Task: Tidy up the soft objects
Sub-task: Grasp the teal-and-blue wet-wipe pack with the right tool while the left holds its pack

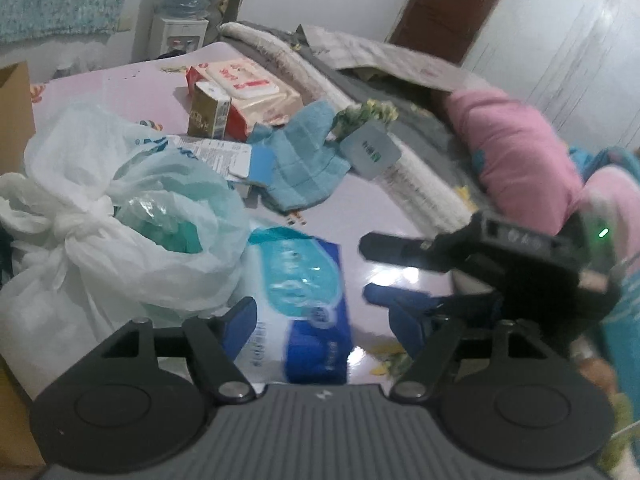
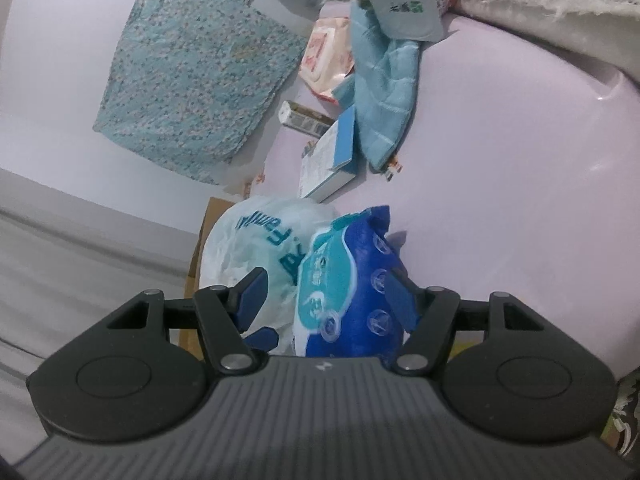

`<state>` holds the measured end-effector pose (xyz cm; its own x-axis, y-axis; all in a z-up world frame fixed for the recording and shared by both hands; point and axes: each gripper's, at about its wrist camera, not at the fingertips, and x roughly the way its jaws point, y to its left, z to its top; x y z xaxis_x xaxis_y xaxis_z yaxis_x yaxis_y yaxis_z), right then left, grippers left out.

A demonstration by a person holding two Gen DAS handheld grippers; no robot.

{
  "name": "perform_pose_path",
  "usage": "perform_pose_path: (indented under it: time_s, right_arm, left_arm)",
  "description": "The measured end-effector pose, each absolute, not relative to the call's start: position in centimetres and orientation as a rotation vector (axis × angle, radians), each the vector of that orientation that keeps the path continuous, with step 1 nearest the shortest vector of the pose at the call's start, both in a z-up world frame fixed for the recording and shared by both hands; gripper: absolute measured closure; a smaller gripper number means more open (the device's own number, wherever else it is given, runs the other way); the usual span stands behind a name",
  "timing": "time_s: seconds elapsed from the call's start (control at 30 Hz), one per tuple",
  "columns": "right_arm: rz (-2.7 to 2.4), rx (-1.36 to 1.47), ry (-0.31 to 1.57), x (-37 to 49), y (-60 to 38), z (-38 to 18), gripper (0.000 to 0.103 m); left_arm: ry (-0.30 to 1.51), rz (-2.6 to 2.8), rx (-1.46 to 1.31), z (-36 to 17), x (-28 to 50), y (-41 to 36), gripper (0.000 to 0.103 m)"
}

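Note:
A blue and teal tissue pack (image 1: 304,304) lies on the lilac mat, against a knotted white plastic bag (image 1: 120,216). My left gripper (image 1: 320,316) is open, its fingers on either side of the pack's near end. My right gripper (image 1: 366,268) comes in from the right, open, fingertips just right of the pack. In the right wrist view the pack (image 2: 348,288) sits between my right gripper's (image 2: 328,292) open fingers, the bag (image 2: 260,248) to its left. A light blue cloth (image 1: 304,160) lies farther back; it also shows in the right wrist view (image 2: 384,96).
A red and cream wipes pack (image 1: 248,88) and a small gold carton (image 1: 210,110) sit at the back. A flat blue and white box (image 1: 236,160) lies beside the cloth. A grey pouch (image 1: 370,152), folded blankets (image 1: 420,184) and pink pillows (image 1: 516,152) line the right. Cardboard box (image 1: 14,120) at left.

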<state>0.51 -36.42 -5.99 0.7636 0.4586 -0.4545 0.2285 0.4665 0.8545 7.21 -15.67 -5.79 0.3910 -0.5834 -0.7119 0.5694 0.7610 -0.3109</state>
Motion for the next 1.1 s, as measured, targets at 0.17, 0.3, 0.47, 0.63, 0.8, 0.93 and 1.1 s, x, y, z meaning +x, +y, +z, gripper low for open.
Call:
perform_pose_path:
  time_s: [0.17,0.3,0.47,0.63,0.8,0.93,1.1]
  right_arm:
    - [0.142,1.098,0.752,1.1,-36.3,-6.4,0.038]
    - [0.154,1.094,0.809,2.3,-35.3,-7.6,0.038]
    - [0.168,1.066,0.834,1.5,-34.8,-7.4,0.038]
    - [0.200,1.093,0.879,-0.6,-34.9,-7.8,0.038]
    - [0.176,1.041,0.867,-2.1,-35.1,-7.3,0.039]
    - [0.152,0.993,0.861,-1.9,-35.3,-6.5,0.039]
    - [0.154,0.963,0.885,-0.4,-35.0,-6.8,0.042]
  left_arm:
    - [0.964,-0.671,0.126,-7.4,7.5,-17.6,0.029]
    - [1.006,-0.671,0.126,-8.3,7.7,-17.9,0.026]
    - [1.011,-0.731,0.149,-7.9,6.5,-17.7,0.022]
    - [1.032,-0.814,0.197,-7.6,4.4,-17.4,0.022]
    - [0.961,-0.817,0.283,-6.9,3.1,-17.6,0.018]
    - [0.982,-0.773,0.294,-7.4,4.1,-18.2,0.018]
    - [1.057,-0.758,0.199,-8.5,6.6,-18.3,0.016]
